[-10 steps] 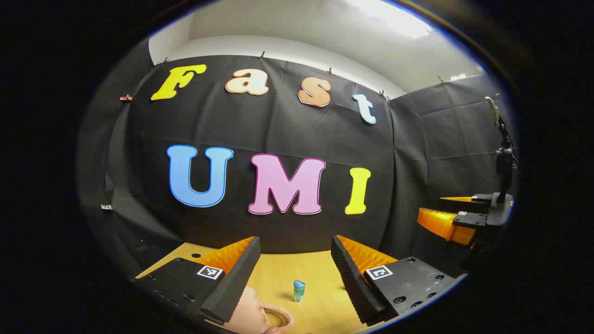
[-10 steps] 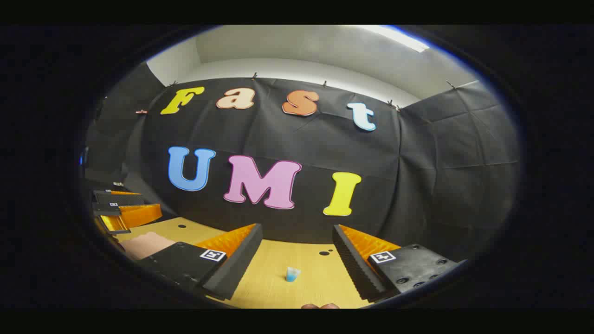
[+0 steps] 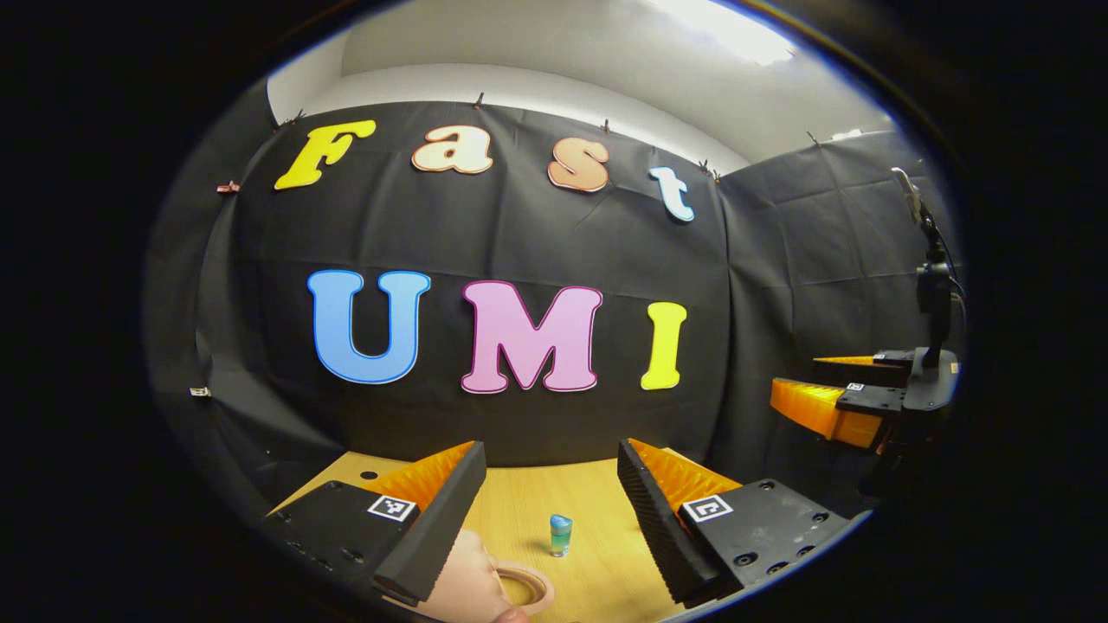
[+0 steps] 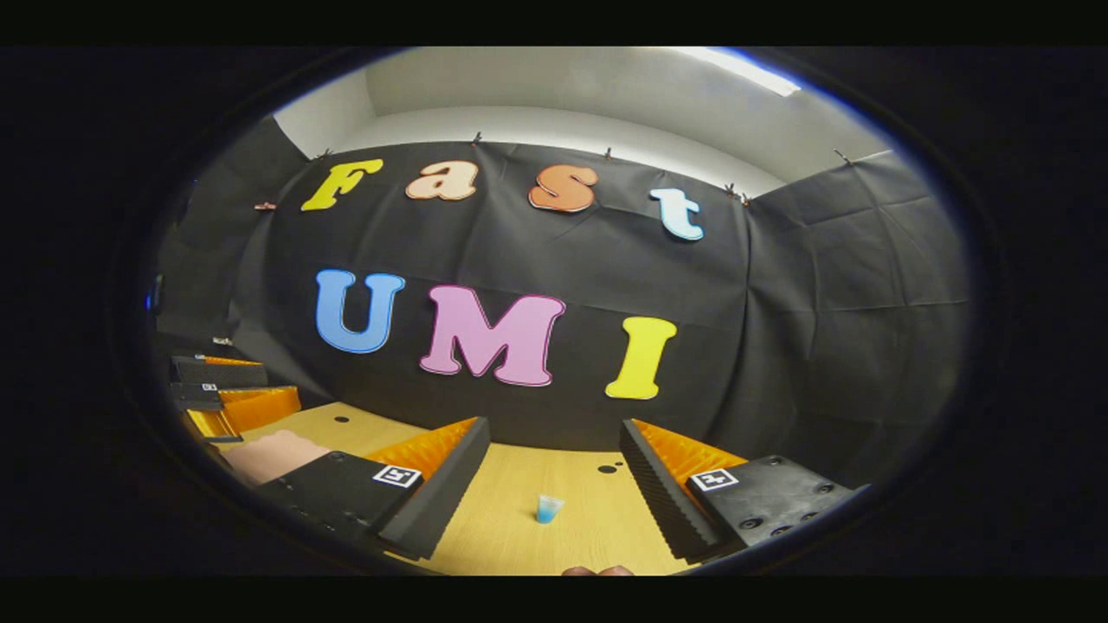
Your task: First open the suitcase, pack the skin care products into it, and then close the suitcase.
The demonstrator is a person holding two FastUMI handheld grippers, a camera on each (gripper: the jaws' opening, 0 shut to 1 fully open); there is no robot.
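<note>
Skin care comes down to one small bottle with a blue cap, standing upright on the wooden table out in front of the left gripper. That gripper hangs above the tabletop with its jaws wide apart and nothing between them, the bottle showing in the gap but well beyond the fingertips. Below its left finger lies a pale pink object with a ring-shaped part; I cannot tell whether this belongs to the suitcase. In the right gripper view the same bottle stands on the table, again framed between spread fingers, so the right gripper is also open and holds nothing. Each finger carries a small square black-and-white marker; these are coded patterns, not readable words, and the bottle is too small to make out any label or brand. The right gripper also shows at the far right of the left gripper view, raised and well apart from the bottle. The left gripper sits at the far left of the right gripper view, with a pink surface just below it.
</note>
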